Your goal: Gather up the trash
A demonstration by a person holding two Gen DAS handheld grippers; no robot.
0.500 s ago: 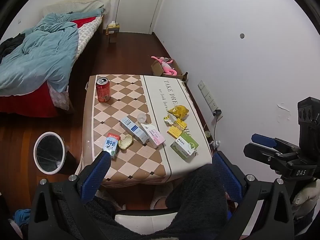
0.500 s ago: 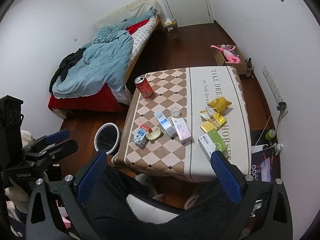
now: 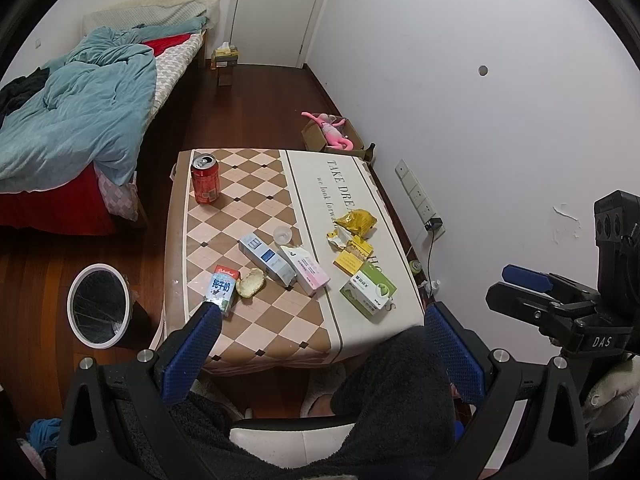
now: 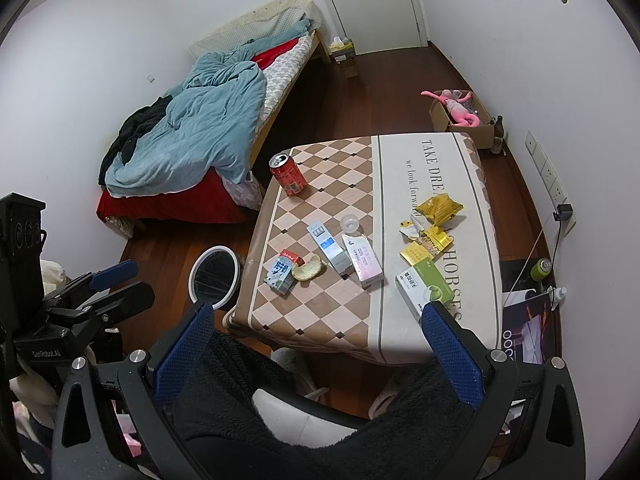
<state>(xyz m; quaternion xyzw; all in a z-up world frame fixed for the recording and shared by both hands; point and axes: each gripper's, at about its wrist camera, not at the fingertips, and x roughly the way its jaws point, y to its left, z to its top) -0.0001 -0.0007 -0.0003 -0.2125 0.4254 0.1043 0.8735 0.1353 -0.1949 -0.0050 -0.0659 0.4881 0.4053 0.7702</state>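
Observation:
Trash lies on a low table with a checkered cloth: a red can at the far left, a milk carton, a bitten piece of bread, a blue-white box, a pink box, a green box and yellow wrappers. My left gripper hangs open and empty above the near table edge. My right gripper is open and empty too, beside the left one.
A bin with a white rim stands on the floor left of the table. A bed with a blue quilt fills the far left. A cardboard box with a pink toy sits by the right wall. A person's dark fleece-clad legs lie below both grippers.

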